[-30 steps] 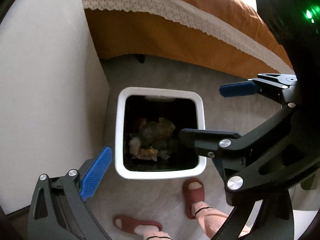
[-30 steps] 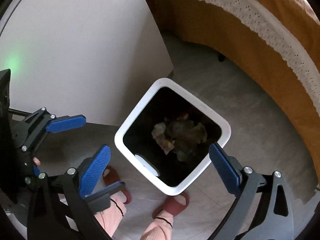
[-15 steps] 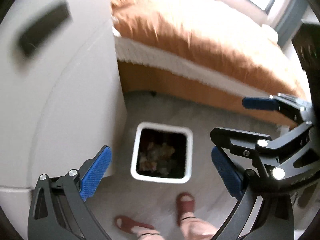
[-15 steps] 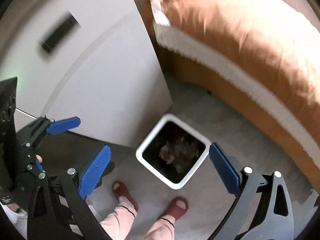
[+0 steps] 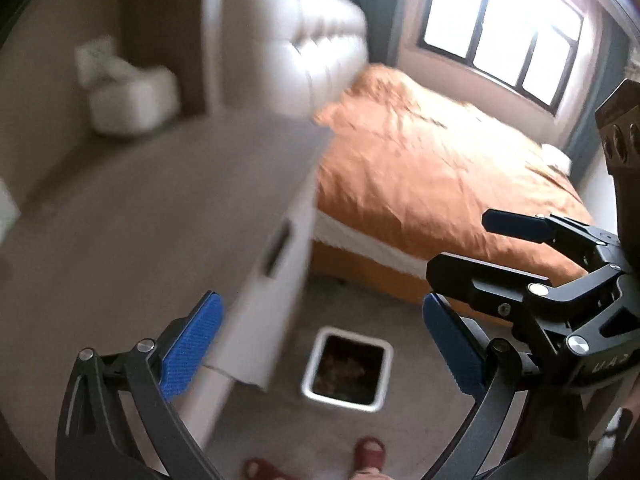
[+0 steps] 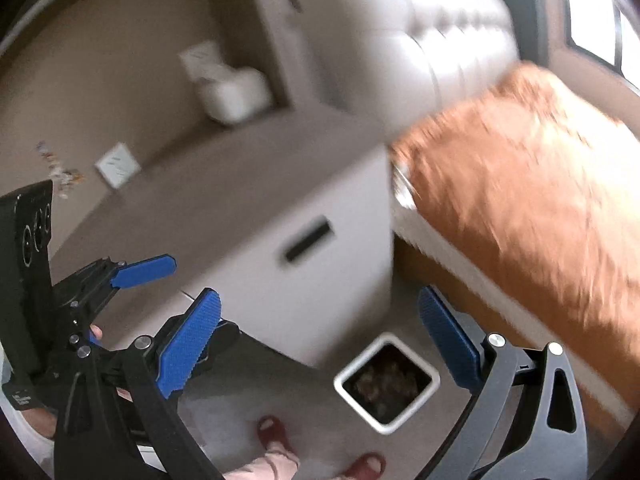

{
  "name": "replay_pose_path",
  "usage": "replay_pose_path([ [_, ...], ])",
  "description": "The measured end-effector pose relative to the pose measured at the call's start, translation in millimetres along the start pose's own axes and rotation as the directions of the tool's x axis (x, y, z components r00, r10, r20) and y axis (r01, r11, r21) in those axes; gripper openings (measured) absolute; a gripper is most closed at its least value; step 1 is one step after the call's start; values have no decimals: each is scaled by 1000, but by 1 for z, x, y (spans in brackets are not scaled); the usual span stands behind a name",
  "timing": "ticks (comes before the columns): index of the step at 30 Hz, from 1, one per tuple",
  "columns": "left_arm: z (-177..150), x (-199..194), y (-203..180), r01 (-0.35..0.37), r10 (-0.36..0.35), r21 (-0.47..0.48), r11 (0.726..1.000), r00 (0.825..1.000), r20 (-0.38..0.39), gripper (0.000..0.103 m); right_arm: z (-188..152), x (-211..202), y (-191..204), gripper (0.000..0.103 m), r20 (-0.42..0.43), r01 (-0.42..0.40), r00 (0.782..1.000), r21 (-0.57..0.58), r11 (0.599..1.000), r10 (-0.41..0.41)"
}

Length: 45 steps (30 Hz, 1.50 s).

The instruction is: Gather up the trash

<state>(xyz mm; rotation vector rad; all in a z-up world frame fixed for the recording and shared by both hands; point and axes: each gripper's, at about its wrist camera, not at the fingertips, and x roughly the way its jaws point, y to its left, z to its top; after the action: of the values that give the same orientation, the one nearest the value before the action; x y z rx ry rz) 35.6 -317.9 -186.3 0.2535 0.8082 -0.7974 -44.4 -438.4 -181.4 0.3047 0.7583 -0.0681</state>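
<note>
A white square trash bin (image 5: 346, 372) stands on the grey floor far below, with crumpled trash inside; it also shows in the right wrist view (image 6: 387, 382). My left gripper (image 5: 320, 348) is open and empty, high above the bin. My right gripper (image 6: 320, 344) is open and empty too. The right gripper shows at the right of the left wrist view (image 5: 516, 240), and the left gripper at the left of the right wrist view (image 6: 144, 272). Small colourful scraps (image 6: 60, 170) lie blurred on the cabinet top at far left.
A white bedside cabinet (image 6: 288, 248) with a grey top (image 5: 160, 216) stands beside the bin. A bed with an orange cover (image 5: 432, 176) is to the right. A white tissue box (image 6: 234, 94) sits at the wall. The person's red slippers (image 6: 276, 432) are near the bin.
Both grippers have risen well above the bin and tilted up. The bin now looks small and low; the cabinet top, bed and window have come into view. Both stay open.
</note>
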Motion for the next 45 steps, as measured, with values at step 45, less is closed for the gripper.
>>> replay_pose_path([
  [45,-56,-228,321,-506,575,-496,705,818,-17,98,89,62,322,98,67,-346,913,-393,852,402],
])
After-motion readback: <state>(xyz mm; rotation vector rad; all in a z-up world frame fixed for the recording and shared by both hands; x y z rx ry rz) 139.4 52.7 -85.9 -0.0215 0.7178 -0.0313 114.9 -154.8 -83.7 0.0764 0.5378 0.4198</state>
